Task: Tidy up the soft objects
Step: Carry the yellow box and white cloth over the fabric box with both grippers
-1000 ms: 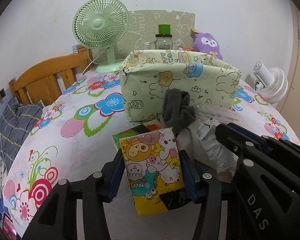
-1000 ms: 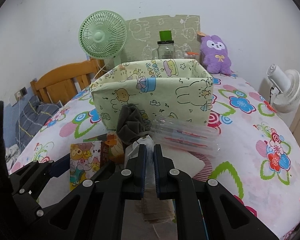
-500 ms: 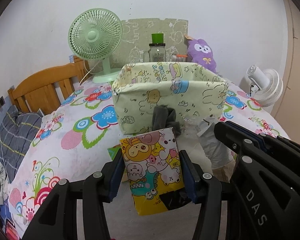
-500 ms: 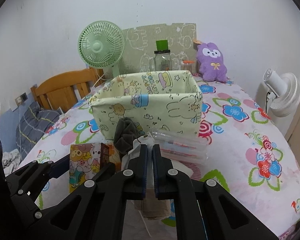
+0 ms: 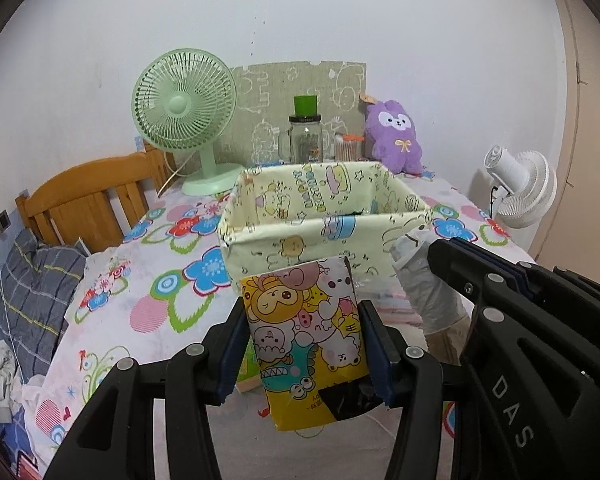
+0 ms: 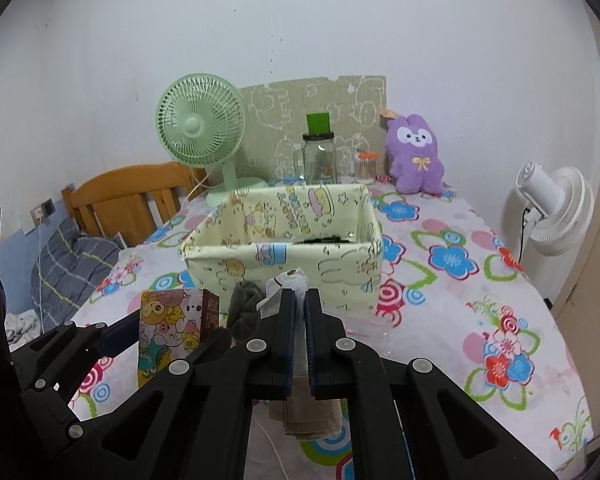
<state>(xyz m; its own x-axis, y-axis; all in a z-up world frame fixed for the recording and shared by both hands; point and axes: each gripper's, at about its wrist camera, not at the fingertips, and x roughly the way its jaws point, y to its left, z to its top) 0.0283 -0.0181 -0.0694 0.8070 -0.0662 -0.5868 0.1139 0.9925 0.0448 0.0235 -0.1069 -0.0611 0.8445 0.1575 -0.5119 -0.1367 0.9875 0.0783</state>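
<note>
My left gripper [image 5: 303, 320] is shut on a yellow cartoon-printed soft pack [image 5: 306, 344] and holds it upright above the bed. Straight ahead stands the open pale-yellow fabric box [image 5: 324, 232], with something dark at its bottom. My right gripper [image 6: 300, 300] is shut on a white and beige cloth bundle [image 6: 288, 282], whose beige part [image 6: 308, 416] hangs below the jaws. The bundle [image 5: 424, 288] also shows to the right of the pack in the left wrist view. A dark grey sock [image 6: 244, 308] sits just left of the right fingers; whether it hangs with the bundle I cannot tell.
A floral sheet [image 6: 460, 300] covers the bed. Behind the box stand a green fan [image 6: 200, 128], a glass jar with a green lid [image 6: 320, 152] and a purple plush [image 6: 416, 156]. A white fan [image 6: 556, 208] stands at the right, a wooden headboard [image 5: 88, 204] and a plaid pillow [image 5: 32, 292] at the left.
Both grippers have risen with their loads. The box now sits lower in both views, and its inside has come into sight.
</note>
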